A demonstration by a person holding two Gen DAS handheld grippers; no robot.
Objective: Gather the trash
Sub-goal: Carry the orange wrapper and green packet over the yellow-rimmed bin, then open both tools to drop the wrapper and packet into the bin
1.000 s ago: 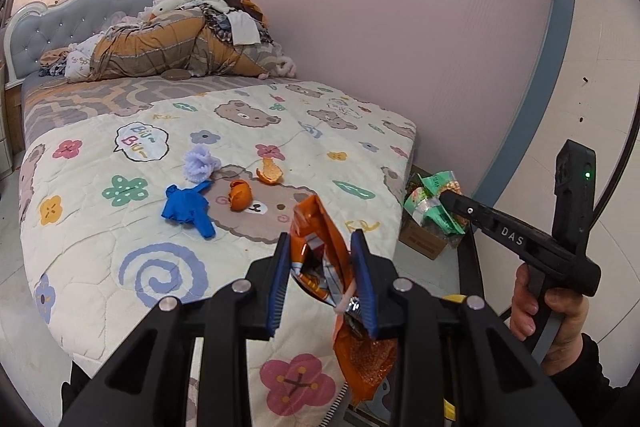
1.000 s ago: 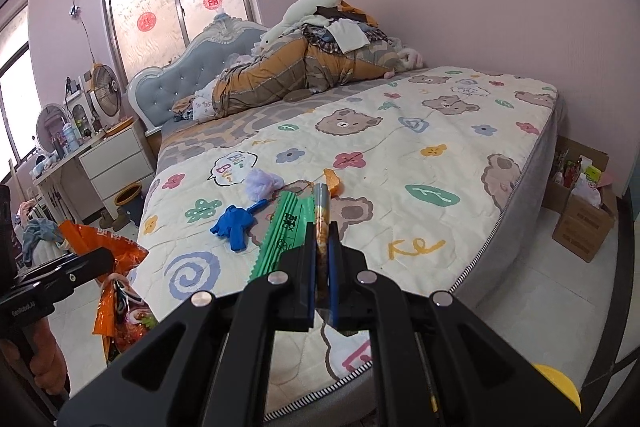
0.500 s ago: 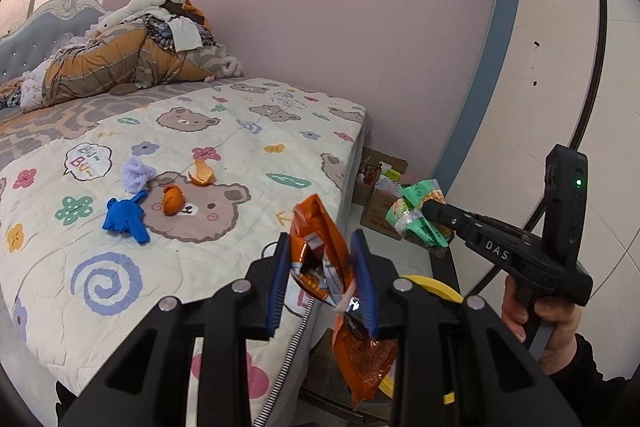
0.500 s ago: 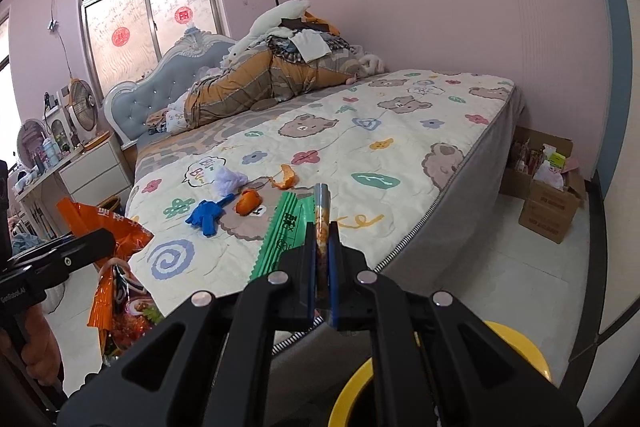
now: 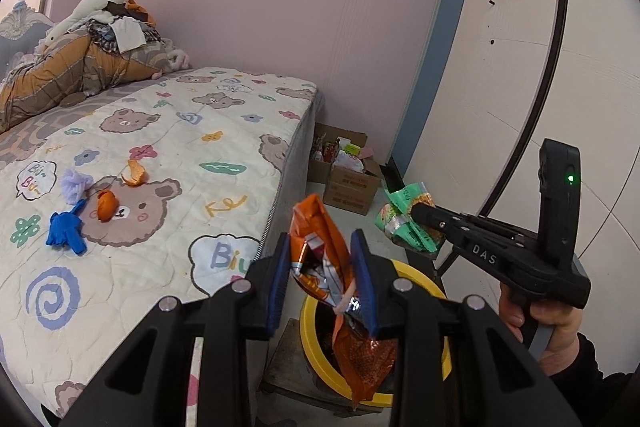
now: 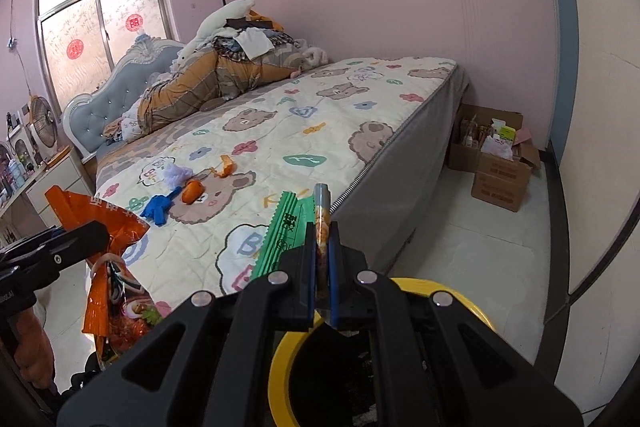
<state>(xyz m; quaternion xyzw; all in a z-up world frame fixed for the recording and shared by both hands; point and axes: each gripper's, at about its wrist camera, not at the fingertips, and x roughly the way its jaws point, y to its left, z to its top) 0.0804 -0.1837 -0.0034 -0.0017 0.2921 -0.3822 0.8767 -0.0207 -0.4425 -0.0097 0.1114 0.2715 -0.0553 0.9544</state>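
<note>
My left gripper (image 5: 320, 259) is shut on an orange snack bag (image 5: 320, 251) that hangs over a yellow-rimmed bin (image 5: 308, 323). My right gripper (image 6: 322, 239) is shut on a green wrapper (image 6: 280, 231) above the same bin (image 6: 280, 359). The right gripper with the green wrapper (image 5: 404, 223) also shows in the left wrist view, and the orange bag (image 6: 108, 267) in the right wrist view. On the bed lie a blue glove (image 5: 64, 227), a lilac wad (image 5: 74, 183) and two orange peels (image 5: 107, 205).
The bed (image 5: 168, 155) with a bear quilt fills the left. Open cardboard boxes (image 5: 348, 179) stand on the floor by the pink wall. A white sliding door (image 5: 520, 67) is at the right. Piled bedding (image 6: 224, 67) lies at the headboard.
Both grippers have swung away from the bed toward its foot and down. The yellow bin has come into view beneath them. Both still hold their wrappers.
</note>
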